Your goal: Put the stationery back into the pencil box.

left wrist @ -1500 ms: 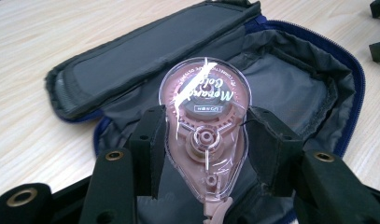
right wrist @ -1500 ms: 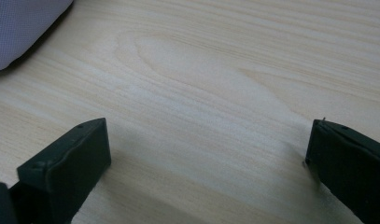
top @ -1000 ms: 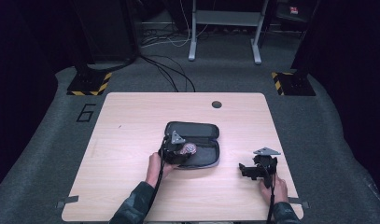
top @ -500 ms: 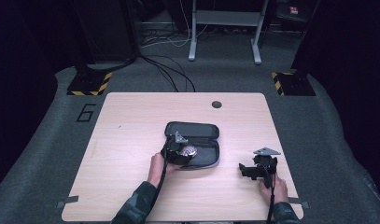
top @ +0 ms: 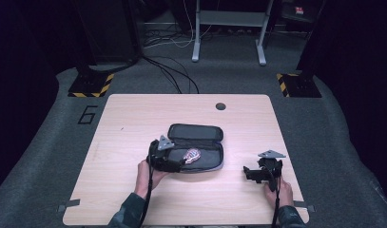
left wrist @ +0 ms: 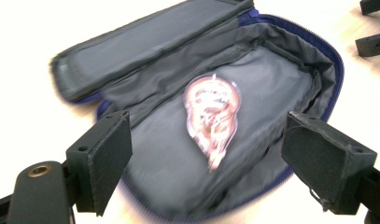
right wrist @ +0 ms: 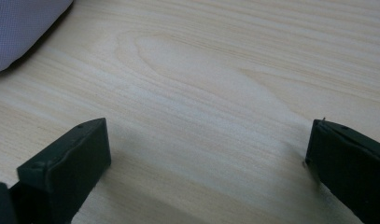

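Zip pouch lies open mid-table, lid flap folded back, grey lining showing w/ blue zipper edge; inside sits a small red-and-white packet, blurred, print unreadable, resting on the lining. Left gripper at the pouch's near-left end, jaws spread wide either side of the packet, not touching it. Right gripper well apart to the pouch's right, low over bare wood, jaws wide, holding nothing.

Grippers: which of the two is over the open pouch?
The left gripper: its open jaws hang over the pouch and the red packet inside. The right gripper is open over bare table.
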{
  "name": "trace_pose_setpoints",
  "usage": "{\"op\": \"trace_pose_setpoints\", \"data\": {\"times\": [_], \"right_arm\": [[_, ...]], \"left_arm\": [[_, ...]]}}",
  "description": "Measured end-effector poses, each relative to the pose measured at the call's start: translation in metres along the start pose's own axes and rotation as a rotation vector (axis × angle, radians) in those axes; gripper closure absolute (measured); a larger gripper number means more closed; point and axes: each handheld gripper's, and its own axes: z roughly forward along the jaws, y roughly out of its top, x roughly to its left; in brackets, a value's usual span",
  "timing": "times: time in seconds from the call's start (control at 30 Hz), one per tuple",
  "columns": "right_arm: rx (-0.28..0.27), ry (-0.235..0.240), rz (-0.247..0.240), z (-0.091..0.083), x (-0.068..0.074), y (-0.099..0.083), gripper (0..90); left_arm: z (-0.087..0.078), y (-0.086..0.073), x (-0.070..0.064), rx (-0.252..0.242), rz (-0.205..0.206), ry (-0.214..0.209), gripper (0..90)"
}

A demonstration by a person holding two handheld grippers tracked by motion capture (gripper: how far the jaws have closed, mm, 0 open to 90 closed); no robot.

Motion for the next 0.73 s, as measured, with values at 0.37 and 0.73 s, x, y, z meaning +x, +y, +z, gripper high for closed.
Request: {"op": "trace_pose_setpoints", "data": {"times": [0.37, 0.73], "right_arm": [[0.000, 0.000, 0.000, 0.000, 0.000, 0.000, 0.0], [0.000, 0.000, 0.000, 0.000, 0.000, 0.000, 0.0]], "left_arm": [[-0.040, -0.058, 0.009, 0.027, -0.043, 0.066, 11.5], [-0.039, -0.110, 0.028, 0.106, -0.145, 0.122, 0.2]]}}
